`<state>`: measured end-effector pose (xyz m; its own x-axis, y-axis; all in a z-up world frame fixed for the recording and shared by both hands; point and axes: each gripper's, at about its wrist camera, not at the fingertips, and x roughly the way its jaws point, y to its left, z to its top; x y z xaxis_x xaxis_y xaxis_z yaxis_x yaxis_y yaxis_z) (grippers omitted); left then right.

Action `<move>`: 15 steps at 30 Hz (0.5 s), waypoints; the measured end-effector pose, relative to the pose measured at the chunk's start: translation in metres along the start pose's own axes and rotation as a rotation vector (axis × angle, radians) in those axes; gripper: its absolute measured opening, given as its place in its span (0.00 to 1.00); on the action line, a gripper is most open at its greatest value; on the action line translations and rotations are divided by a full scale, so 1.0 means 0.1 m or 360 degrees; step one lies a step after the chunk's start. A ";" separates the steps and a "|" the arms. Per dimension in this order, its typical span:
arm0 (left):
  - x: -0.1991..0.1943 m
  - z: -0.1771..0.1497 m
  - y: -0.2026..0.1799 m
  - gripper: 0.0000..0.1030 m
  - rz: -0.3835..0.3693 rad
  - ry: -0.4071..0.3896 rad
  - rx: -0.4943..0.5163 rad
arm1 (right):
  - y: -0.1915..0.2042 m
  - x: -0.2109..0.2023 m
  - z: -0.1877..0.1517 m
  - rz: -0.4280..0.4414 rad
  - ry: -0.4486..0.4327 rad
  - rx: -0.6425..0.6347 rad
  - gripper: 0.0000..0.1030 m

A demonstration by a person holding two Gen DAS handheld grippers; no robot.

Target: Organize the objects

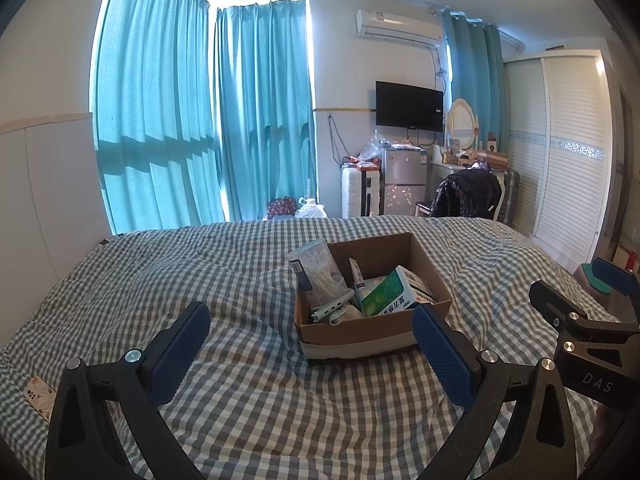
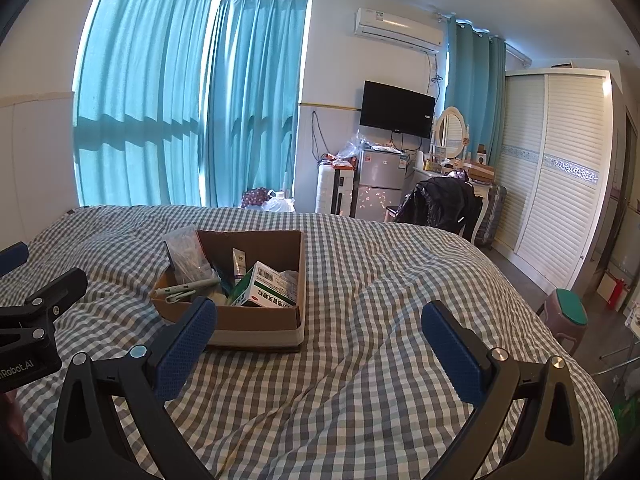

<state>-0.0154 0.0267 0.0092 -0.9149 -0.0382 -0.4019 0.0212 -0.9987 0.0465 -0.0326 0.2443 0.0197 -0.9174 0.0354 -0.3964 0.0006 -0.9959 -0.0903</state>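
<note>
Both the left gripper point(image 1: 310, 330) and right gripper point(image 2: 320, 334) hover spread and empty over the checked bedcover point(image 2: 360, 400); beyond, the cardboard box point(image 1: 360, 330) holds light, crushable items, best gripped by its stiff rim.

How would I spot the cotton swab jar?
On the checked bed sits an open cardboard box. The swab jar leans in its left corner, a clear cylinder packed with white sticks, taller than the green-and-white medicine box beside it.
</note>
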 end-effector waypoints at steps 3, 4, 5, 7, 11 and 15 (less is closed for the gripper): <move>0.00 0.00 0.00 1.00 -0.0004 0.0002 0.0001 | 0.01 0.00 -0.01 0.0000 0.0001 -0.0004 1.00; 0.00 0.00 0.00 1.00 -0.0005 0.0003 0.0002 | 0.01 0.00 -0.01 0.0001 0.0001 -0.0005 1.00; 0.00 -0.01 0.00 1.00 -0.0003 0.0003 0.0002 | 0.01 0.00 -0.01 0.0001 0.0003 -0.0005 1.00; 0.00 -0.01 0.00 1.00 -0.0004 0.0003 0.0004 | 0.01 0.00 -0.01 0.0000 0.0002 -0.0006 1.00; 0.00 0.00 0.00 1.00 -0.0004 0.0005 0.0000 | 0.02 -0.01 -0.01 0.0001 0.0004 -0.0008 1.00; 0.00 -0.01 0.01 1.00 -0.0004 0.0008 -0.0001 | 0.02 -0.01 -0.01 0.0002 0.0004 -0.0008 1.00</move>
<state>-0.0148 0.0258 0.0080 -0.9129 -0.0360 -0.4066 0.0195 -0.9988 0.0449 -0.0310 0.2422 0.0187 -0.9163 0.0346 -0.3990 0.0035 -0.9955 -0.0945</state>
